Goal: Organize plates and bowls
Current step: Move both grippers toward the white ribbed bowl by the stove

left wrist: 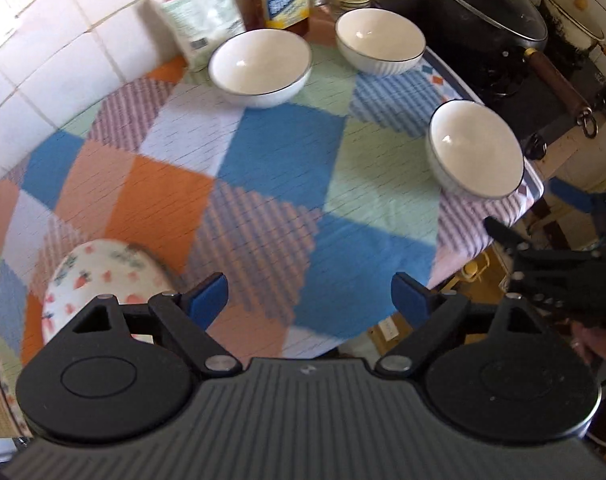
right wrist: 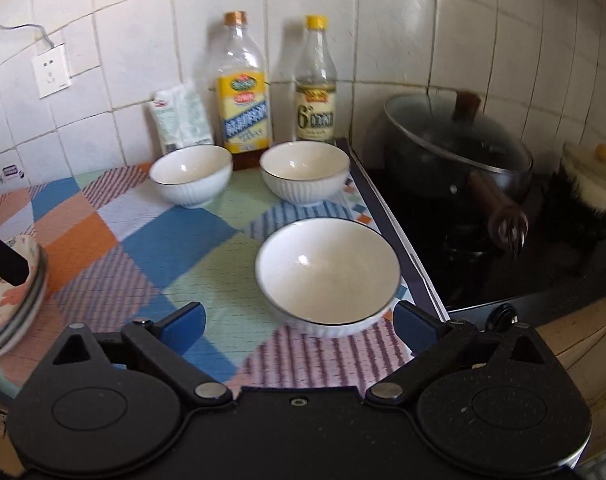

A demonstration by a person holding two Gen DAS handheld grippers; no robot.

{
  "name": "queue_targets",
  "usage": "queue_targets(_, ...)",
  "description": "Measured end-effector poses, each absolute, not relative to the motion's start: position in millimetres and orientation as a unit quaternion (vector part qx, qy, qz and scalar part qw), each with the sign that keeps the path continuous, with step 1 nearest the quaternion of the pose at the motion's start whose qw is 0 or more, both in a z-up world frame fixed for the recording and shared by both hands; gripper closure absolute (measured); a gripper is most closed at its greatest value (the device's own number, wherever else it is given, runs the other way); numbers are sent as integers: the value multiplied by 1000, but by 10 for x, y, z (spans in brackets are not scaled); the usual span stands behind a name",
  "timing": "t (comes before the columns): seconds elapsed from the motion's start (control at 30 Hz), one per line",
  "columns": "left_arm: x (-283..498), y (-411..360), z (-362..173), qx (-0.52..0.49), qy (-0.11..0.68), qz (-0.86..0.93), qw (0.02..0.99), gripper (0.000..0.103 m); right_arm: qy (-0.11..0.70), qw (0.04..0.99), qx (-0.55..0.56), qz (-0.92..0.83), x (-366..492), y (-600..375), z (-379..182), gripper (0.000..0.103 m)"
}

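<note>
Three white bowls stand on the patchwork cloth [left wrist: 283, 152]: two at the back [left wrist: 261, 66] [left wrist: 381, 40] and one near the right edge [left wrist: 477, 150]. A stack of flower-patterned plates [left wrist: 103, 272] sits at the near left, just left of my open, empty left gripper [left wrist: 309, 296]. In the right wrist view the near bowl [right wrist: 327, 268] lies just ahead of my right gripper [right wrist: 299, 324], partly between its wide-open fingers, pads clear of it. The back bowls [right wrist: 191, 174] [right wrist: 305, 170] stand beyond. The plates [right wrist: 19, 300] show at the left edge.
Two bottles [right wrist: 243, 92] [right wrist: 315, 84] and a white bag [right wrist: 181, 120] line the tiled wall behind the bowls. A black lidded pot [right wrist: 459, 148] with a wooden handle sits on the dark stove [right wrist: 443, 248] right of the cloth. A cream pot [right wrist: 591, 176] stands further right.
</note>
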State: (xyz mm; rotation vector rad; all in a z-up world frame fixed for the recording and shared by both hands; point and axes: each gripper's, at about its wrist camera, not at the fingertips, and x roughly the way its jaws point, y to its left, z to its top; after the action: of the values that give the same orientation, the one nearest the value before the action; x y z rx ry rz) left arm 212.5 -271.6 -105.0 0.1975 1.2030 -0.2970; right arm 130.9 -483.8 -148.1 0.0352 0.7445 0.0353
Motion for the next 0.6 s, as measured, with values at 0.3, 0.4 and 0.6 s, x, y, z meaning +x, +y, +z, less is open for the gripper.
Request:
queue_targets(0.3,2371,-3252,-1409,44,546,-164,820,16,406,912,-14,56,1642,-5032,-2023,1)
queue_targets(0.4,2485,-3404,-1537,29,550,-170,817,16,404,912,-13,67,1719,-5061,-2115,1)
queue_targets(0.6,2729,-3779,-1759,32,555,-148,818,32,378,921,6,93,1847,-5121,-2177,1)
